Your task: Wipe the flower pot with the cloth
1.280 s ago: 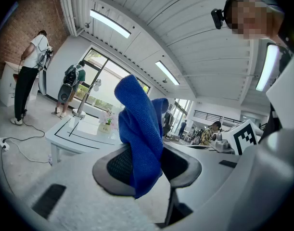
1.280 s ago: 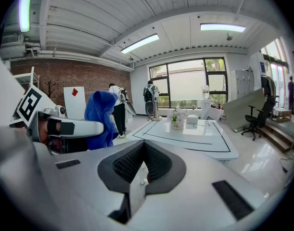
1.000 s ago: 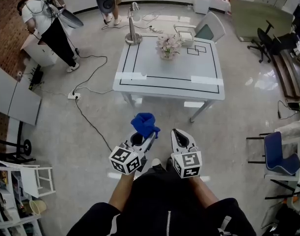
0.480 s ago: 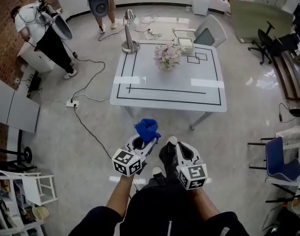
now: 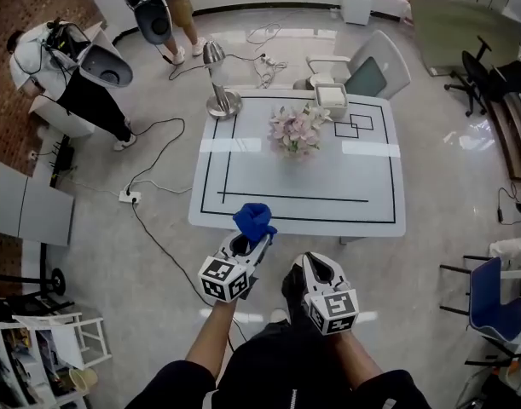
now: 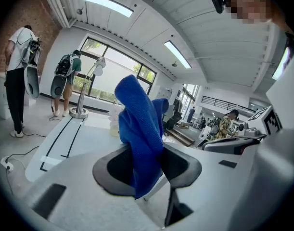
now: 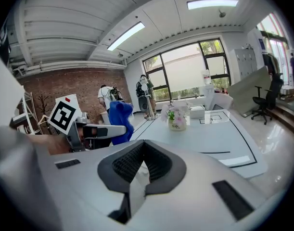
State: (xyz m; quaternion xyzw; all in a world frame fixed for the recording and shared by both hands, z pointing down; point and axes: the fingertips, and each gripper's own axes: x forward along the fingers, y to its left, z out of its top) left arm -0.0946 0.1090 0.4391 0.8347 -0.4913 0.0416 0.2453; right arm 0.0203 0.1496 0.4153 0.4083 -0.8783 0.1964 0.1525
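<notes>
Left gripper (image 5: 253, 244) clamped on blue cloth (image 5: 254, 219), right gripper (image 5: 309, 267) jaws together, flower pot (image 5: 298, 136) well ahead of both.

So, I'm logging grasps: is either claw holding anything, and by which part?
The left claw pinches the cloth by its lower end, the rest bunched beyond the tips. The right claw is shut and empty.

1. Bright, even daylight comes through the tall windows (image 7: 192, 76), helped by ceiling strip lights (image 6: 106, 5).
2. Glare sheens the glossy floor (image 5: 465, 139); shadows are faint and soft.
3. Both gripper views bow strongly, ringed by dark corners.
4. The nearest surfaces there look soft; the head view is sharp.
</notes>
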